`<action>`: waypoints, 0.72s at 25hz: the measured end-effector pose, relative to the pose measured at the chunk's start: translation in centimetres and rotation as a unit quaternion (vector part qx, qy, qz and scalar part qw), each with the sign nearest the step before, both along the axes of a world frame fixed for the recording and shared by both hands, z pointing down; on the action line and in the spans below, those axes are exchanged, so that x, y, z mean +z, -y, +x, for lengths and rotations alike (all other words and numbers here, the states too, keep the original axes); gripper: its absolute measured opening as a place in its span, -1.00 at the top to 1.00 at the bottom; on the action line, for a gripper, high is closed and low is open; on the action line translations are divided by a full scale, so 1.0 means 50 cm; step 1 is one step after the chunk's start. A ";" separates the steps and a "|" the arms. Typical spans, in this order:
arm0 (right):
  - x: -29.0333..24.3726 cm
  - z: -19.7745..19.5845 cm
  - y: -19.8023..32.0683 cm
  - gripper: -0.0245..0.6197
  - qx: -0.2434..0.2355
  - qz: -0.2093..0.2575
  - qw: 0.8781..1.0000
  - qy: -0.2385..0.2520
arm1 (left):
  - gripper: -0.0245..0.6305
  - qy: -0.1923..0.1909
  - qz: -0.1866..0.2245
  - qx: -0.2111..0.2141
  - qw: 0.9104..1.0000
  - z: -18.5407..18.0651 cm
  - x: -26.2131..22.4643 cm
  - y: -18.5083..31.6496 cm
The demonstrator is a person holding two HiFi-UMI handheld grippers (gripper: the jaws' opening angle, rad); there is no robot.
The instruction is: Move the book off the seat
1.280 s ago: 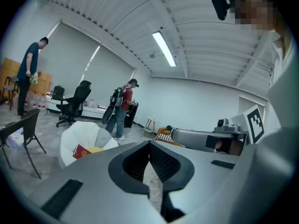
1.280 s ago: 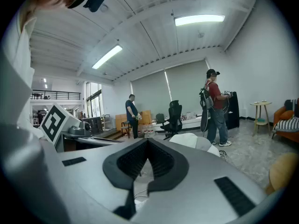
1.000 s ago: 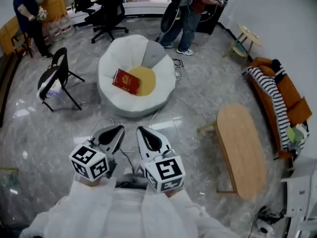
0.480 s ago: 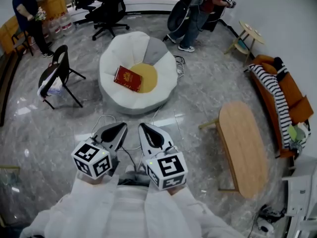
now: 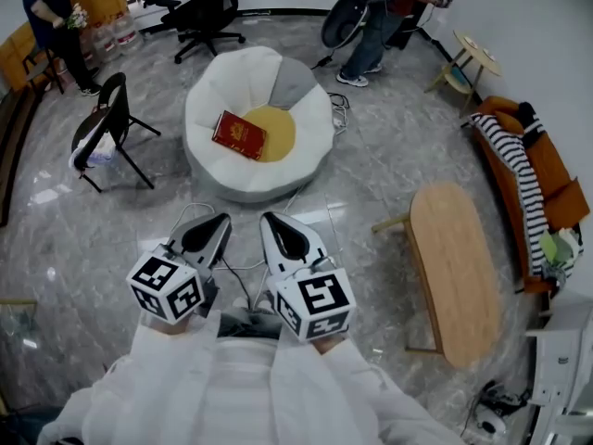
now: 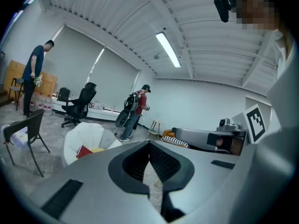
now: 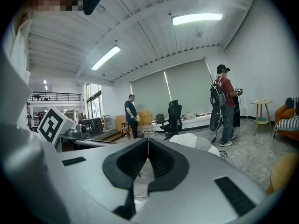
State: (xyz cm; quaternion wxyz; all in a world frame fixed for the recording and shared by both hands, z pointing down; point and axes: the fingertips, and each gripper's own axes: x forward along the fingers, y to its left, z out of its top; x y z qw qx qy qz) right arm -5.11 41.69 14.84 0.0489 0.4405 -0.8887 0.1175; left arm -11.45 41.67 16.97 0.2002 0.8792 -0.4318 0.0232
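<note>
Open-plan office with a lounge corner: black swivel office chairs stand on a polished grey marble-pattern floor, beneath long ceiling strip lights and tall grey roller blinds. An orange sofa, an oval wooden coffee table and a round white cushioned seat form the casual sitting area.

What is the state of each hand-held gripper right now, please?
Left hand-held gripper: closed, holding nothing.
Right hand-held gripper: closed, holding nothing.
</note>
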 end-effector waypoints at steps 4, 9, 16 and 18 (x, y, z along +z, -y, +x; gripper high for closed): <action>0.016 0.017 0.002 0.89 -0.007 -0.007 1.000 0.001 | 0.91 -0.013 -0.013 -0.015 1.000 0.012 0.022 -0.004; 0.024 0.024 0.013 0.89 -0.016 -0.011 1.000 -0.005 | 0.91 -0.020 -0.026 -0.017 0.999 0.028 0.037 0.002; 0.034 0.014 0.068 0.89 -0.023 -0.015 1.000 -0.003 | 0.91 -0.027 -0.023 -0.016 0.999 0.022 0.038 0.072; 0.038 0.014 0.100 0.89 -0.024 -0.019 1.000 -0.002 | 0.91 -0.030 -0.023 -0.017 0.999 0.017 0.040 0.106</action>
